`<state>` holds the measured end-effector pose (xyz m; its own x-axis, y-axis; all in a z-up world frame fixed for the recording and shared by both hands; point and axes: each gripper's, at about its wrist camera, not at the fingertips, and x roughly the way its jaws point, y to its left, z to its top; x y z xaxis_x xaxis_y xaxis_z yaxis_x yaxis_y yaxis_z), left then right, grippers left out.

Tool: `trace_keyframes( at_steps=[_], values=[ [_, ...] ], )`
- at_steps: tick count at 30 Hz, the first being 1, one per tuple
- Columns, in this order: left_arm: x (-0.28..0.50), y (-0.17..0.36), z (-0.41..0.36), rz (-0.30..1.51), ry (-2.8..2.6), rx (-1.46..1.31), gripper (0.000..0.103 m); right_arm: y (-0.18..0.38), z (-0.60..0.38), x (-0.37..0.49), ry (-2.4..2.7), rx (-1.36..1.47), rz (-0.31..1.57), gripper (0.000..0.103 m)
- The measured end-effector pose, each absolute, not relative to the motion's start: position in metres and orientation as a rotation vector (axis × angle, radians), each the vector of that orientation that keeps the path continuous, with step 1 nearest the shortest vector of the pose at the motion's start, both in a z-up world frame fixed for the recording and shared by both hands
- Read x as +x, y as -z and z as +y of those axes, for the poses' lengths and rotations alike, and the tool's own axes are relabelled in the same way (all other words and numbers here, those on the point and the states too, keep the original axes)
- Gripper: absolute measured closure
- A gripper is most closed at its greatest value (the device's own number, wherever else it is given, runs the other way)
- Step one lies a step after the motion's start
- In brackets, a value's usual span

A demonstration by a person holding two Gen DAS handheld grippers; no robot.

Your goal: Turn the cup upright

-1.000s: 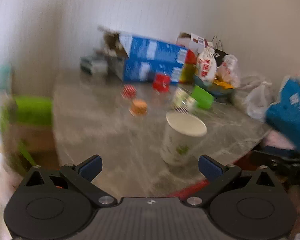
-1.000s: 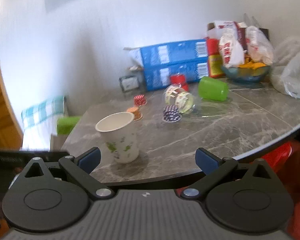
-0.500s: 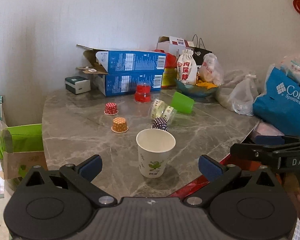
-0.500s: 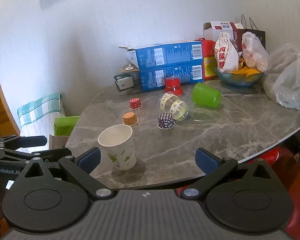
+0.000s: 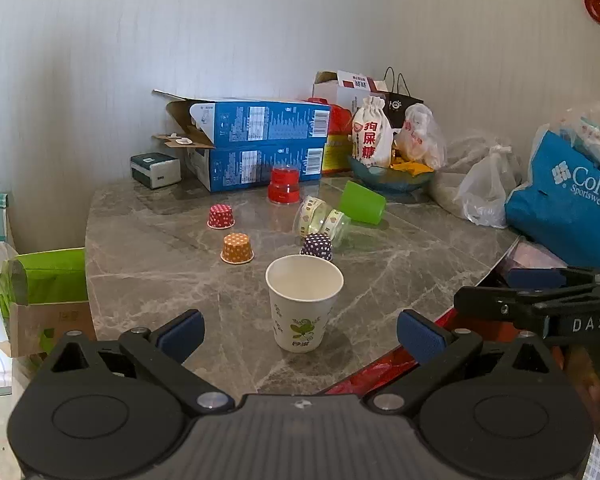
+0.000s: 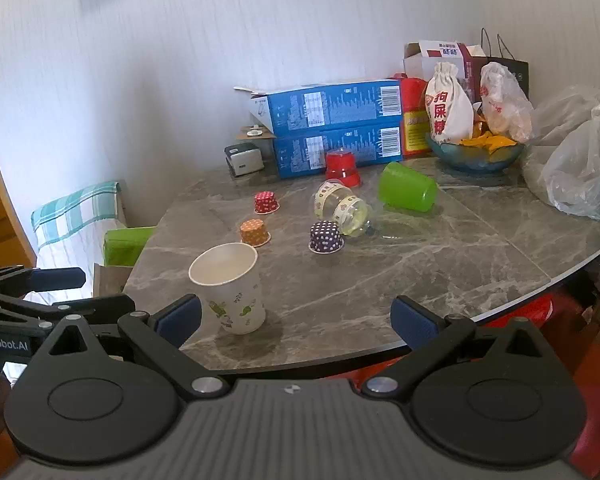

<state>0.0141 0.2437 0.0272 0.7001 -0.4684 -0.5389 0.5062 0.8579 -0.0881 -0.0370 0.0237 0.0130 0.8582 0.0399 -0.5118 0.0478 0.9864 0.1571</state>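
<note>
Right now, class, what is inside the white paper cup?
The white paper cup stands upright, mouth open. Its visible inner wall is bare white, with nothing showing inside; the very bottom stays hidden behind the near rim.

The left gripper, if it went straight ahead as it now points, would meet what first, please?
Most likely the upright paper cup, which stands centred between the open fingers of the left gripper; depth is unclear, and nothing nearer shows in that line.

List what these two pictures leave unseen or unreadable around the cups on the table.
- Blue bag: left wrist view, the picture's right edge cuts off its lettering.
- Bowl: right wrist view, the white pouch and plastic bags hide most of its contents.
- Blue boxes: both views, print too small to read.
- Paper cup: both views, its bottom inside is out of sight.
</note>
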Motion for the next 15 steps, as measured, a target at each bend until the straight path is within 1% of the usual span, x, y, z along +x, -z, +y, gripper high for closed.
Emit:
trace_keyframes(
  at_steps=[15],
  values=[
    [0.0212, -0.026, 0.2416, 0.587, 0.521, 0.057, 0.0, -0.0103, 0.0157, -0.0335, 0.008, 0.173, 0.542, 0.001]
  ],
)
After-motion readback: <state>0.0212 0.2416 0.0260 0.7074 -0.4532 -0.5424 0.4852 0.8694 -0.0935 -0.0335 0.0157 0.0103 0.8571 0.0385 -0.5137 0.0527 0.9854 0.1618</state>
